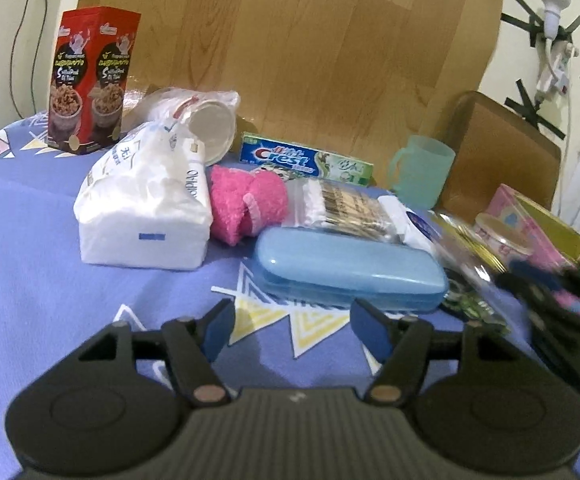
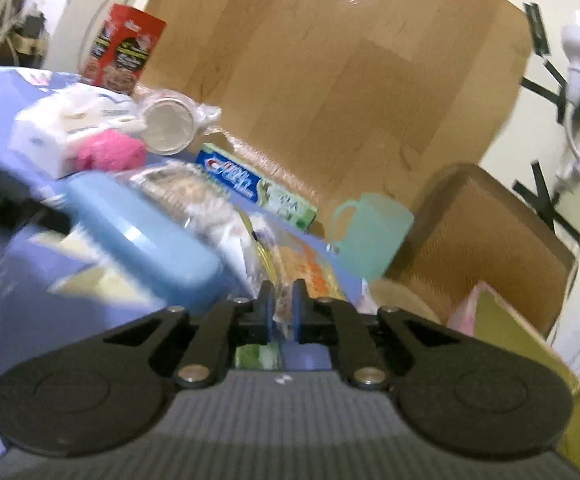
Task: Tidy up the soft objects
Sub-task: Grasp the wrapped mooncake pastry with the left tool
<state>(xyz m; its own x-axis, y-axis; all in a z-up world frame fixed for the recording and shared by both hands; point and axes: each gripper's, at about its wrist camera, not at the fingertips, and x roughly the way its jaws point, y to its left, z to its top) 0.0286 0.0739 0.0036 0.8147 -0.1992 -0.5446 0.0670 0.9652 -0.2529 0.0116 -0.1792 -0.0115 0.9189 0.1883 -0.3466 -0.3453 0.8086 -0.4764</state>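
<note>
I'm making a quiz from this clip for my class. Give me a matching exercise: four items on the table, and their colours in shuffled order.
Items:
1. snack box
2. fuzzy socks
3. mug
4. hard case

Colours:
A. pale blue
B. red
C. mint green
D. bright pink

Pairs: 1-B, 2-D, 3-C, 4-A

Dim indoor light, motion blur, fisheye curvature
</note>
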